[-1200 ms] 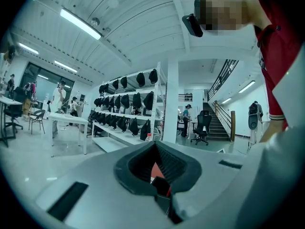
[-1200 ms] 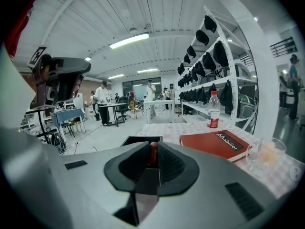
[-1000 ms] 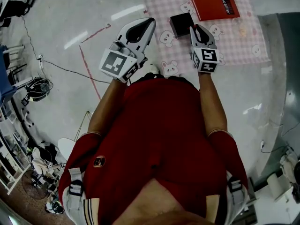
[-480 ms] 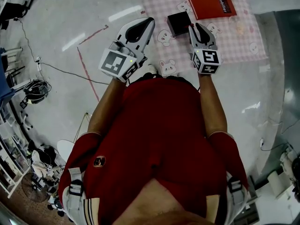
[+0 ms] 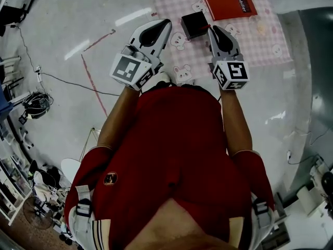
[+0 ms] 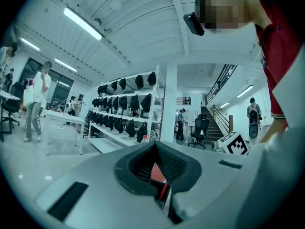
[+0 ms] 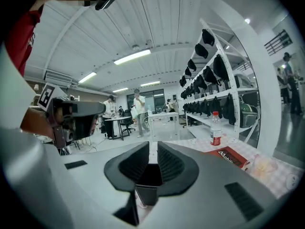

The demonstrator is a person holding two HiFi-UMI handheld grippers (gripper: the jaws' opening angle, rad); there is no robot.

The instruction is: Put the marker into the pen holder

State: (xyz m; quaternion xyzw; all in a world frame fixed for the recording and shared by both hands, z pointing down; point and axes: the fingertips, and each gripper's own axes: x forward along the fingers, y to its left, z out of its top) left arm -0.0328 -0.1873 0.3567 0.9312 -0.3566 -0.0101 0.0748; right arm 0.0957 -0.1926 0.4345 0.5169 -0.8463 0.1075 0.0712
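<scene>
Head view: right gripper (image 5: 213,30), jaws closing on nothing, is poised just beside the pen holder (image 5: 193,25); left gripper (image 5: 164,25), closed and empty, hangs aside for clearance.

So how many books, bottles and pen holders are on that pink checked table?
Red book: 1
Water bottle: 1
Black pen holder: 1
Total: 3

Dim, vignetted, fisheye-warped at edges.
</scene>
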